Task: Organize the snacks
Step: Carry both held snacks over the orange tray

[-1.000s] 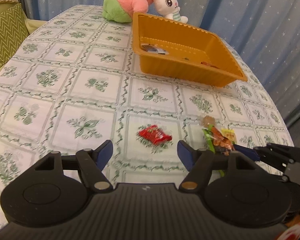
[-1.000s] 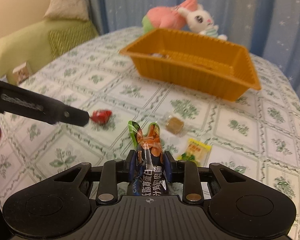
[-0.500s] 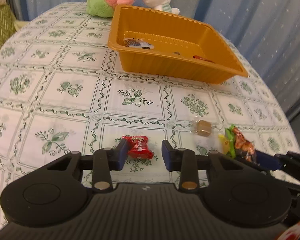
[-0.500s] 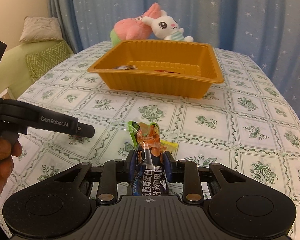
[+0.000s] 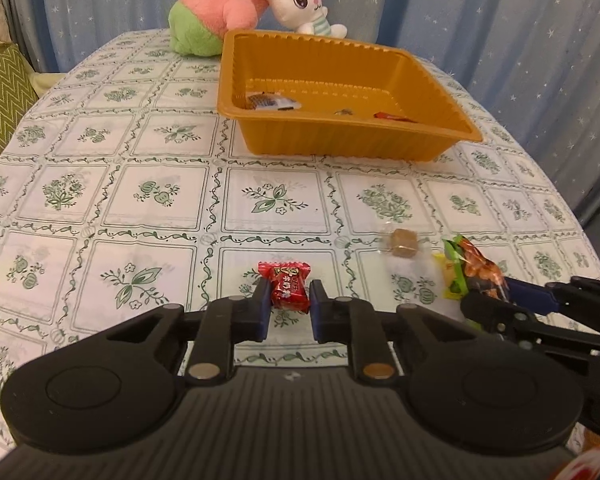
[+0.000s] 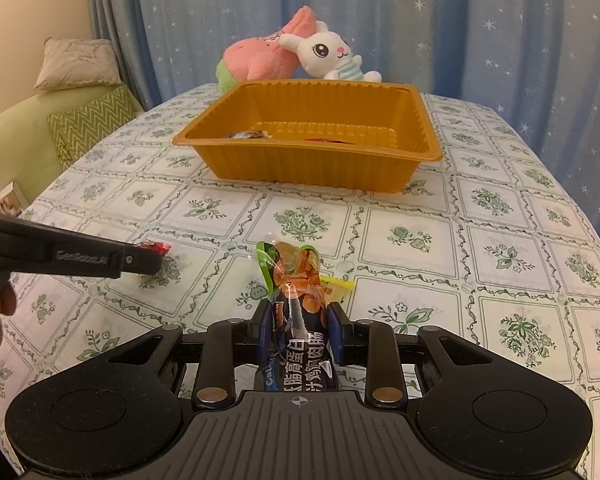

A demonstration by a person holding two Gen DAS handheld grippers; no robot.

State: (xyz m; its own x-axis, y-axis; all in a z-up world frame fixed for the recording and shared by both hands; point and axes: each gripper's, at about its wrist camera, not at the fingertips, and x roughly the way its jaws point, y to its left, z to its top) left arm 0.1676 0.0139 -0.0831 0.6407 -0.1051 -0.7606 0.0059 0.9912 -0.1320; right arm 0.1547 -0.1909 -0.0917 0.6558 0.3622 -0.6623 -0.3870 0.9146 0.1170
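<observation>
An orange tray [image 5: 260, 136] [image 6: 432, 148] stands at the far middle of the table with a few snack wrappers inside. My left gripper [image 5: 286, 304] is shut on a red candy [image 5: 286, 286] low over the cloth; the candy also shows in the right wrist view [image 6: 156, 247]. My right gripper [image 6: 298, 324] is shut on a dark sausage snack pack [image 6: 296, 316] with an orange and green top, held above the table; the pack also shows in the left wrist view [image 5: 476, 272]. A brown cube candy [image 5: 403, 241] and a yellow packet [image 6: 336, 285] lie on the cloth.
A pink and green plush [image 5: 216, 20] and a white bunny plush [image 5: 300, 4] sit behind the tray. A green sofa with cushions [image 6: 88, 120] stands left of the table. Blue starred curtains hang behind. The table edge curves away at the right.
My left gripper has moved forward to the red candy and closed on it. My right gripper has lifted with the sausage pack and now faces the tray more squarely.
</observation>
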